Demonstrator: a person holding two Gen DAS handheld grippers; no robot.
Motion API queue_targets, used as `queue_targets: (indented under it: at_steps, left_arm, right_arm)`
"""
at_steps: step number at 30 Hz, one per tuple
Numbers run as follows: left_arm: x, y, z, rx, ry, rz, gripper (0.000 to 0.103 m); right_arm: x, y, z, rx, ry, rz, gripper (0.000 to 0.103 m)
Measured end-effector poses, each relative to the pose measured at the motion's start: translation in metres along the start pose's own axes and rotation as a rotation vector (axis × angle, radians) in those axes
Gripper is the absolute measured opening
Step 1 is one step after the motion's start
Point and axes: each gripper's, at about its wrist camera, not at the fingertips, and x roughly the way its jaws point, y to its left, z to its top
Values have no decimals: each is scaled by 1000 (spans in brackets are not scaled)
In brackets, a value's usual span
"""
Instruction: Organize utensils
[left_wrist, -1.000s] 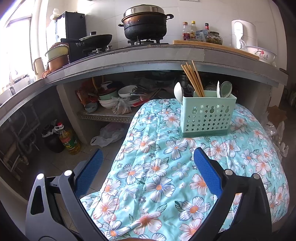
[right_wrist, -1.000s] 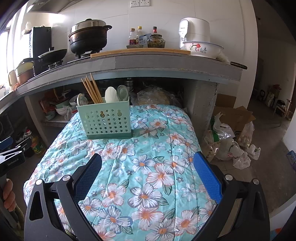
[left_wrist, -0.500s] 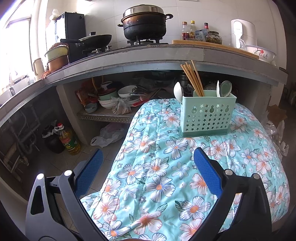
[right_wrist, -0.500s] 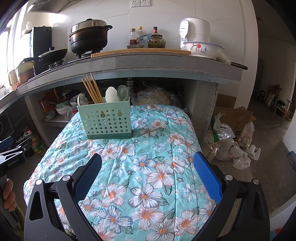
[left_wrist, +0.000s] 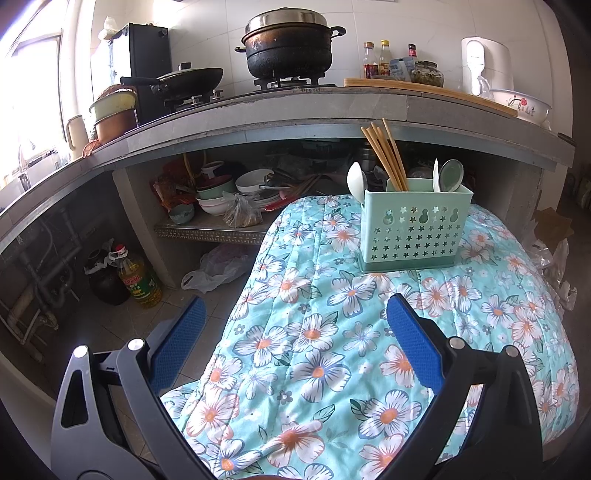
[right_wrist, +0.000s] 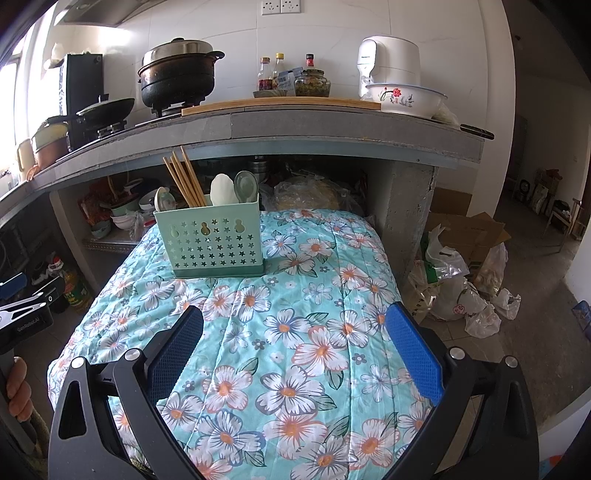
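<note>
The left gripper (left_wrist: 295, 332) hangs low over the near end of a flowered quilt (left_wrist: 317, 354), its two blue pads (left_wrist: 413, 347) spread wide apart with nothing between them. The right gripper (right_wrist: 295, 339) is held the same way over the same quilt (right_wrist: 295, 354), blue pads (right_wrist: 413, 350) far apart and empty. At the left edge of the right wrist view, part of the left gripper's body shows, with a hand (right_wrist: 18, 391) wrapped around its handle.

Ahead of both grippers, well beyond the fingertips, a mint-green utensil holder (left_wrist: 415, 229) with star-shaped cutouts stands upright on the far part of the quilt. From the left gripper it sits ahead and to the right; from the right gripper (right_wrist: 210, 243) it sits ahead and to the left. A bundle of wooden chopsticks (left_wrist: 384, 155) leans up out of one compartment, and spoons (right_wrist: 234, 188) stand in the holder beside them, one white and one pale green, with another spoon (left_wrist: 356, 179) at the holder's left end.

Beyond the holder runs a grey stone counter (left_wrist: 295, 114). On top of it sit a blackened pot with a metal lid (left_wrist: 291, 44), a pan (left_wrist: 184, 79), several sauce bottles (right_wrist: 280, 72), a white appliance (right_wrist: 391, 62) and a flowered basin (right_wrist: 404, 98). Under the counter, a shelf holds stacked bowls (left_wrist: 229, 192), and a bottle of cooking oil (left_wrist: 138, 277) stands on the floor to the left.
</note>
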Motion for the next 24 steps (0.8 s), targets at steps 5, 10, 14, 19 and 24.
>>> queue_targets:
  at_steps: [5, 10, 14, 19, 24]
  left_arm:
    - [0, 0, 0, 1, 0, 0, 95]
    - [0, 0, 0, 2, -1, 0, 95]
    - [1, 1, 0, 2, -2, 0, 95]
    - [0, 0, 0, 2, -2, 0, 95]
    - [0, 0, 1, 4, -2, -1, 95]
  right_arm:
    - [0, 0, 0, -2, -1, 1, 96]
    - [0, 1, 2, -5, -2, 4, 96]
    - [0, 1, 3, -6, -2, 5, 96]
    - [0, 2, 3, -7, -4, 5, 96]
    - [0, 1, 6, -11, -5, 7, 96]
